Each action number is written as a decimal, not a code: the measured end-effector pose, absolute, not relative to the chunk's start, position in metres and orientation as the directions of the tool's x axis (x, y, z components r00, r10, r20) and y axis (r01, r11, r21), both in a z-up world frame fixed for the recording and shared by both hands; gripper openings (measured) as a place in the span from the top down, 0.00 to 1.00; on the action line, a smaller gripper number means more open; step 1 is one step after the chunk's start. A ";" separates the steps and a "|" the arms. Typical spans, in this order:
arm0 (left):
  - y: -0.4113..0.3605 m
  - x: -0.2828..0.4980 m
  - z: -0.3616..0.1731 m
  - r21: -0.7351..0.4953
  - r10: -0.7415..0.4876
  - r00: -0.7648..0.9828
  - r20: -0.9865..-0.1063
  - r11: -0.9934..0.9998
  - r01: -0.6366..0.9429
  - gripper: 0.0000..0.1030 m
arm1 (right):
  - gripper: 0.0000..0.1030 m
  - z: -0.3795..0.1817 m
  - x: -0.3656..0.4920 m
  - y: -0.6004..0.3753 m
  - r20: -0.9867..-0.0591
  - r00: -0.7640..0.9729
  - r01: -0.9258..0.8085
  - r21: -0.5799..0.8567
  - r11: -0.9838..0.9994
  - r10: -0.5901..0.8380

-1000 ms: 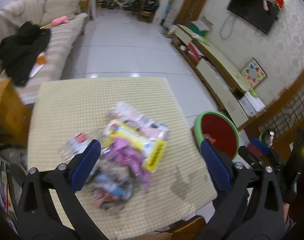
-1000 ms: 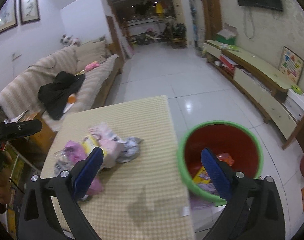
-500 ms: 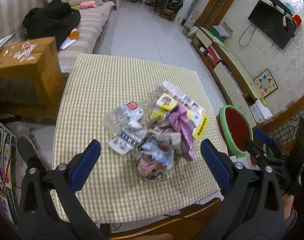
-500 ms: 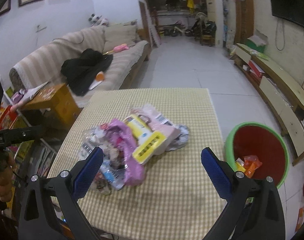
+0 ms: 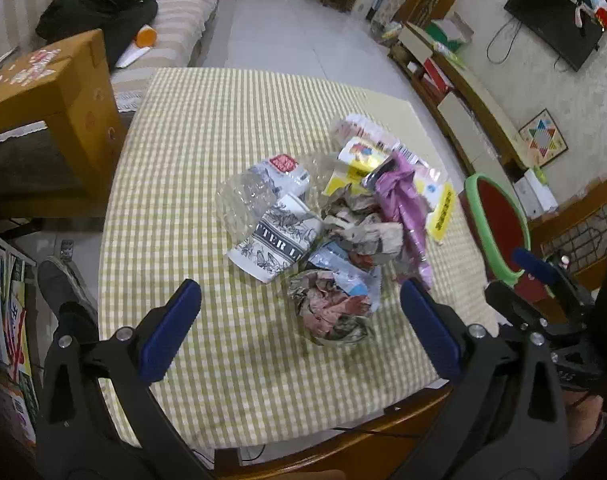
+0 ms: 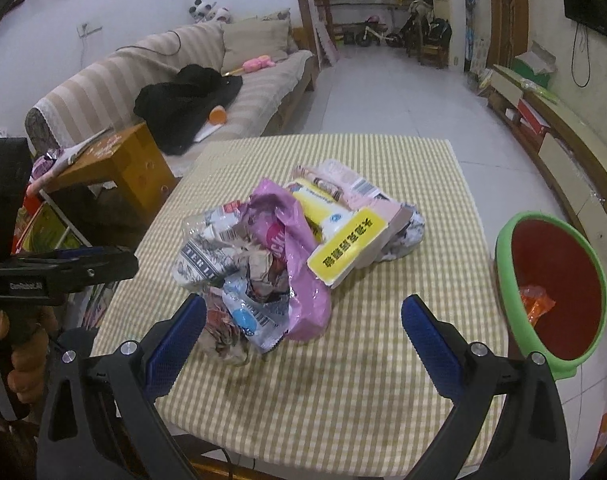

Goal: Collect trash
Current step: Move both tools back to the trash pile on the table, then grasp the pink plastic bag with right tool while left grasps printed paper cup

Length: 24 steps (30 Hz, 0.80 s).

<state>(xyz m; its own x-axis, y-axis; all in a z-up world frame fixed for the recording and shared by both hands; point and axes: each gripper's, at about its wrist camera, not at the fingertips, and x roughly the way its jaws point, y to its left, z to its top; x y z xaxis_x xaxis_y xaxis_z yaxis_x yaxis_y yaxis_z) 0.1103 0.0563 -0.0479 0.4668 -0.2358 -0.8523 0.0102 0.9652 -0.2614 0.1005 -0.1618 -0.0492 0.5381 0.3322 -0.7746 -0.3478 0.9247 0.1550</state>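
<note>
A heap of trash [image 5: 335, 216] lies on the checked table [image 5: 191, 160]: crumpled paper [image 5: 331, 312], a purple bag [image 5: 403, 204], a yellow packet [image 6: 343, 248], clear plastic [image 5: 247, 196]. The heap also shows in the right wrist view [image 6: 279, 248]. My left gripper [image 5: 299, 328] is open and empty, above the near table edge, the crumpled paper between its fingers. My right gripper [image 6: 299, 336] is open and empty, just short of the heap. The green bin with red inside [image 6: 551, 280] stands on the floor right of the table and holds some wrappers [image 6: 537, 304].
A wooden box [image 5: 51, 92] stands left of the table, a striped sofa [image 6: 151, 92] with black clothing beyond it. A low cabinet [image 5: 475, 112] runs along the right wall. The left gripper's body [image 6: 55, 272] shows at the left in the right wrist view.
Both grippers have pulled back from over the bin to the near side of the table. The trash heap now sits centred ahead of both. Both stayed open.
</note>
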 end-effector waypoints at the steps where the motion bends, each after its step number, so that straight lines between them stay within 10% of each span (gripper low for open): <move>1: 0.056 0.113 -0.052 -0.252 -0.229 0.459 -0.859 0.968 0.012 0.05 | 0.08 -0.053 0.103 -0.161 -0.781 0.531 -0.345 0.155 0.926 0.329; 11: 0.052 0.147 -0.093 -0.194 -0.195 0.397 -0.897 0.980 0.043 0.06 | 0.18 -0.093 0.130 -0.147 -0.825 0.477 -0.326 0.156 0.932 0.305; 24: 0.059 0.177 -0.131 -0.218 -0.213 0.326 -0.921 0.976 0.022 0.37 | 0.50 -0.128 0.157 -0.145 -0.853 0.414 -0.287 0.210 0.935 0.319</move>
<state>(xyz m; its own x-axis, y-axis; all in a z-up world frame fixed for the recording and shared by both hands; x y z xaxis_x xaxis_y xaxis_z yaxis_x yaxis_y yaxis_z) 0.1772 0.0593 -0.1313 0.3260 -0.2129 -0.9211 0.0215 0.9757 -0.2179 0.1571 -0.1449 -0.1276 0.4139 0.3189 -0.8526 -0.2868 0.9346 0.2104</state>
